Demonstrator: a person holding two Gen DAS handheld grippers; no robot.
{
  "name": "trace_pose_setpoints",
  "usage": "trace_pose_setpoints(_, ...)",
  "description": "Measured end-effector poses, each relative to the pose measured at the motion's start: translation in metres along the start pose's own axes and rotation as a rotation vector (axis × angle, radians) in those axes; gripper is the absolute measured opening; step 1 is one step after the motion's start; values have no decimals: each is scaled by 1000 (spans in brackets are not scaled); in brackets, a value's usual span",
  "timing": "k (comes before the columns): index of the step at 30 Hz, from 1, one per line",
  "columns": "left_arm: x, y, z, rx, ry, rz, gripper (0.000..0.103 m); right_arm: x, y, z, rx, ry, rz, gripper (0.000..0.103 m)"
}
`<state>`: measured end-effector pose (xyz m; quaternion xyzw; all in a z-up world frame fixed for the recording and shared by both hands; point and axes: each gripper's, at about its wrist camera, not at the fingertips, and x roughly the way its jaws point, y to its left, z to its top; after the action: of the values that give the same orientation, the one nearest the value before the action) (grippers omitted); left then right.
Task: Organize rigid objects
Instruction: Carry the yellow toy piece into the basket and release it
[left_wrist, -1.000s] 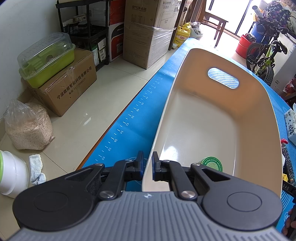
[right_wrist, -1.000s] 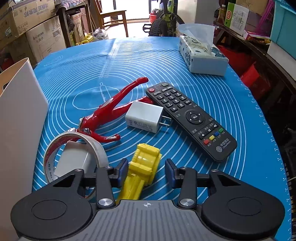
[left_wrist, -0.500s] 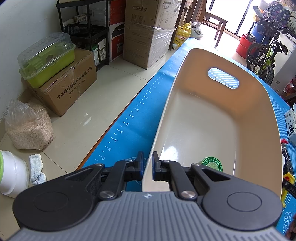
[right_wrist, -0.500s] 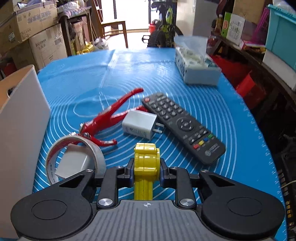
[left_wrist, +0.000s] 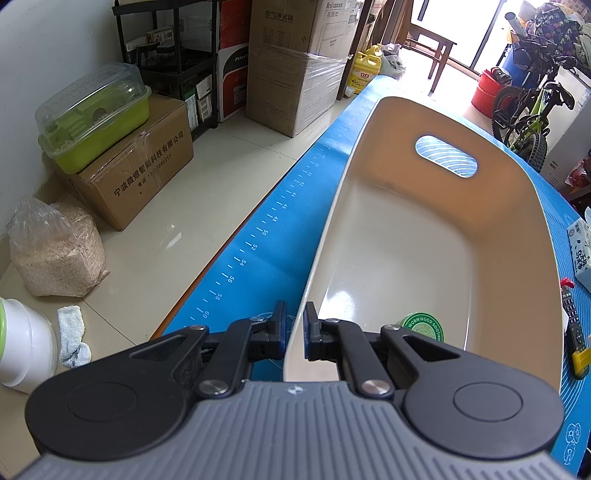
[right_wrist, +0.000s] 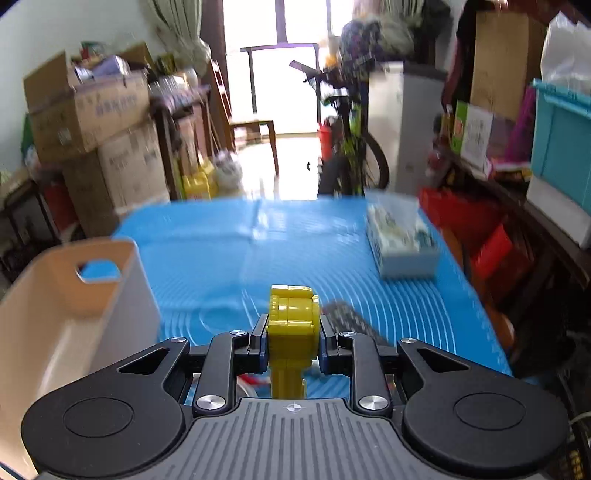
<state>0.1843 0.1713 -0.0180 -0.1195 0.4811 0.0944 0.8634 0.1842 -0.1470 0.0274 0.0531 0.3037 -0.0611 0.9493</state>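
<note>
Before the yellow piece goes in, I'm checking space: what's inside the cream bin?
One green round tin lies at the near end of the cream bin; the left claw covers the near corner.

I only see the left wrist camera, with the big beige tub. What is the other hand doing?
Observer: The right gripper is shut on a yellow plastic block toy.
Operator: Is it in the tub yet?
Observer: No. The beige plastic tub stands to its left; the toy is out over the blue mat.
Operator: How is it held?
Observer: Both fingers squeeze its sides; its chunky end sticks out past them.
</note>
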Motion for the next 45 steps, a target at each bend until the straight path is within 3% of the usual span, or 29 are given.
trace_pose_setpoints(9, 0, 0, -1, -2, 1, 0, 11, -21, 29, 30, 17, -77, 135, 33)
trace_pose_setpoints(20, 1, 0, -2, -6, 2, -1, 11, -21, 85, 44, 19, -71, 285, 33)
trace_pose_setpoints(24, 1, 0, -1, -8, 3, -2, 10, -12, 111, 34, -14, -24, 308, 33)
trace_pose_setpoints(35, 1, 0, -1, -4, 3, 2, 10, 32, 167, -22, -129, 239, 354, 33)
trace_pose_setpoints(42, 1, -1, -1, -4, 3, 2, 10, 44, 186, -43, -177, 352, 353, 33)
trace_pose_setpoints(45, 1, -1, -1, -6, 4, 2, 10, 45, 190, -40, -182, 362, 353, 33)
